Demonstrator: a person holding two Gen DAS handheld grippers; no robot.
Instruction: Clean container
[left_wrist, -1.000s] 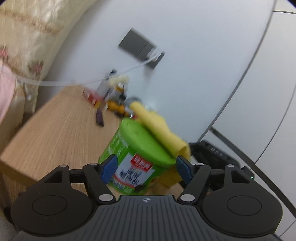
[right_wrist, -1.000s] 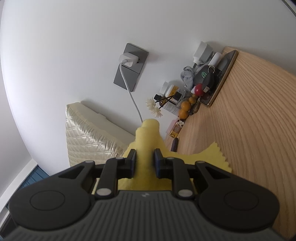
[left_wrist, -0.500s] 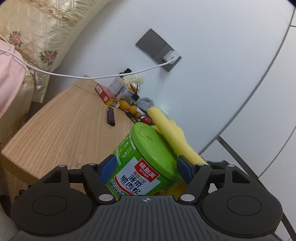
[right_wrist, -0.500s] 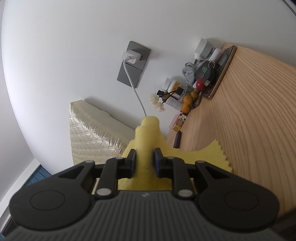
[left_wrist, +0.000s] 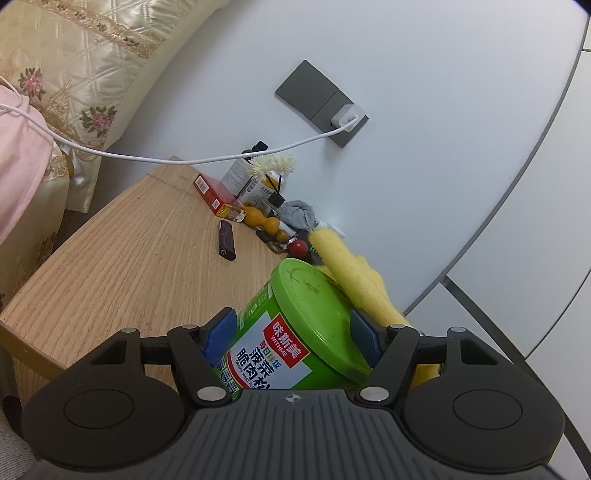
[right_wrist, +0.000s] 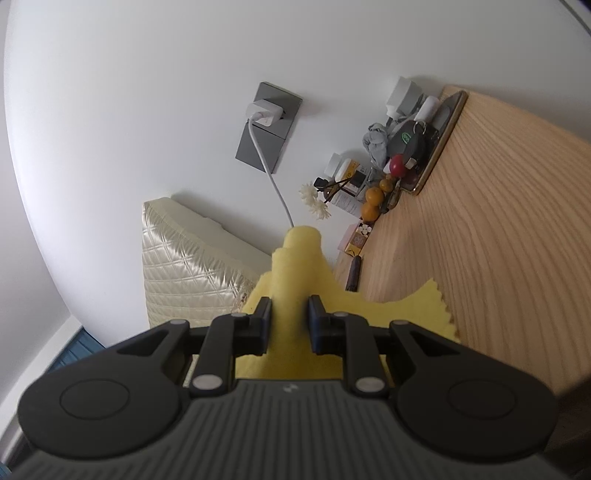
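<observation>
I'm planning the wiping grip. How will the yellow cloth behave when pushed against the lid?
The yellow cloth is probably floppy: it bunches between the right gripper fingers, and its free corner spreads out. Likely light, it should conform to the green lid rather than push stiffly.

Green container (left_wrist: 295, 332) with red-and-white label, plain yellow cloth (right_wrist: 295, 280), light wood-grain table (left_wrist: 122, 258).

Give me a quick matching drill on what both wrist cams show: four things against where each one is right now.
1. green container
2. yellow cloth
3. white charger
4. black lighter

A. lying on the wooden table
B. clamped in the right gripper
C. plugged into the grey wall socket
D. held between the left gripper pads

Pairs: 1-D, 2-B, 3-C, 4-A
</observation>
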